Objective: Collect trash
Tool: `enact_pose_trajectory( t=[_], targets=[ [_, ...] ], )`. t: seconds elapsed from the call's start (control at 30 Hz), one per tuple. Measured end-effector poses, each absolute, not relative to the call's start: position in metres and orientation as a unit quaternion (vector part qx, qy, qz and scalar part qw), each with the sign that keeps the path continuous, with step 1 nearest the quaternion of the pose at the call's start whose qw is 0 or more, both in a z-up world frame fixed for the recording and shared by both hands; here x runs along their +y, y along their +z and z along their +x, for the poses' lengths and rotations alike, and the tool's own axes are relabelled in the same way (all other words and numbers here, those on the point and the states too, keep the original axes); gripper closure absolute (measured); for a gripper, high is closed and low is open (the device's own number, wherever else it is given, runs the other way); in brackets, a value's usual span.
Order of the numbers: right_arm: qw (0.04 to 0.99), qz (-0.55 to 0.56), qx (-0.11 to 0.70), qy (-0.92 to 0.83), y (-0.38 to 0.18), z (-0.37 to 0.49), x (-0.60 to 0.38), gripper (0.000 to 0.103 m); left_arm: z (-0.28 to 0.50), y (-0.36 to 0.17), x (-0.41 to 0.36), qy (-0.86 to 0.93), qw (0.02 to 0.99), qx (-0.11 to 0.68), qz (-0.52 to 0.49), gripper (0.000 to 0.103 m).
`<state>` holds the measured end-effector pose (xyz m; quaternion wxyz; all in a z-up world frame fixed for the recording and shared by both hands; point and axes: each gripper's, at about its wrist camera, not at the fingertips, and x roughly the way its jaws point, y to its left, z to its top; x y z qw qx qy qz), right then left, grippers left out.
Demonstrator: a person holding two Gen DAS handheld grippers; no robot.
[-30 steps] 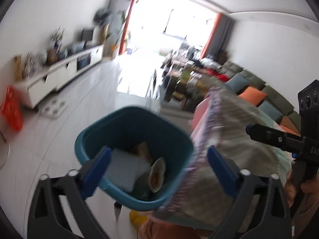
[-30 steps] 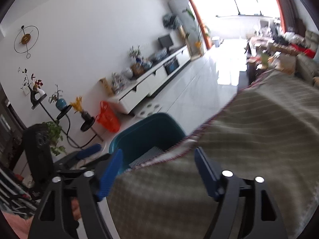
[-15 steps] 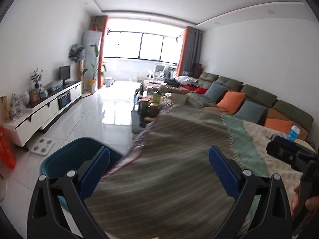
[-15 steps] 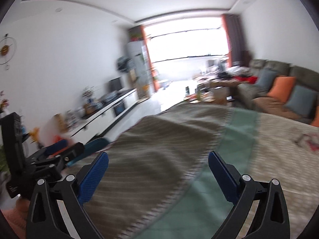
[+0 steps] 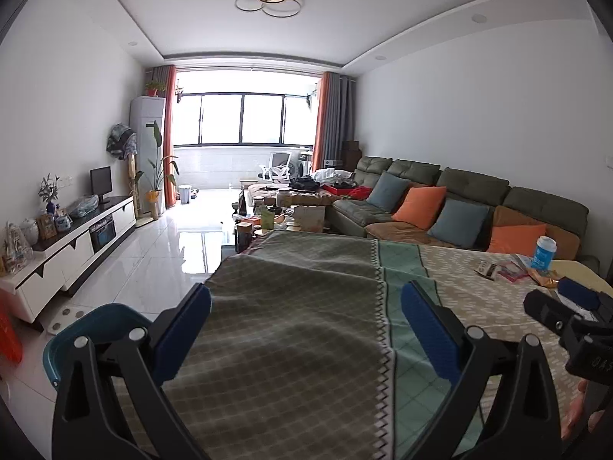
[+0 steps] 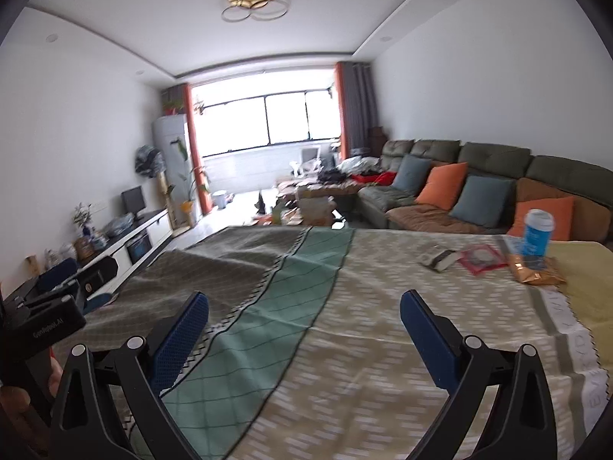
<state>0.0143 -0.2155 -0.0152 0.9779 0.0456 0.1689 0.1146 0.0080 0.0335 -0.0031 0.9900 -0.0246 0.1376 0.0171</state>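
Trash lies at the far right of the cloth-covered table [image 6: 364,306]: a blue-and-white cup [image 6: 537,232], an orange snack bag [image 6: 536,274], a red wrapper [image 6: 481,258] and a small grey-white packet [image 6: 438,258]. The cup [image 5: 544,253] and the wrappers [image 5: 509,270] also show in the left wrist view. A teal bin [image 5: 88,326] stands on the floor at the table's left edge. My left gripper [image 5: 305,331] is open and empty over the table's left part. My right gripper [image 6: 304,339] is open and empty over the middle, well short of the trash.
A sofa [image 5: 440,207] with orange and grey cushions runs along the right wall. A cluttered coffee table [image 5: 283,214] stands beyond the table. A white TV cabinet [image 5: 69,245] lines the left wall. A red bag [image 5: 7,337] sits on the tiled floor.
Both grippers have swung up and to the right, away from the teal bin, and now face level across the table toward the trash. Both stayed open and empty.
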Motion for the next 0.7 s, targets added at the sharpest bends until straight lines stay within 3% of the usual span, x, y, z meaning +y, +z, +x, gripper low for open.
enact_pose_trajectory(
  t=[0.7],
  targets=[
    [0.987, 0.052, 0.137, 0.068, -0.006, -0.005, -0.246, 0.003, 0.002, -0.002, -0.004, 0.011, 0.995, 0.101, 0.002, 0.003]
  ],
)
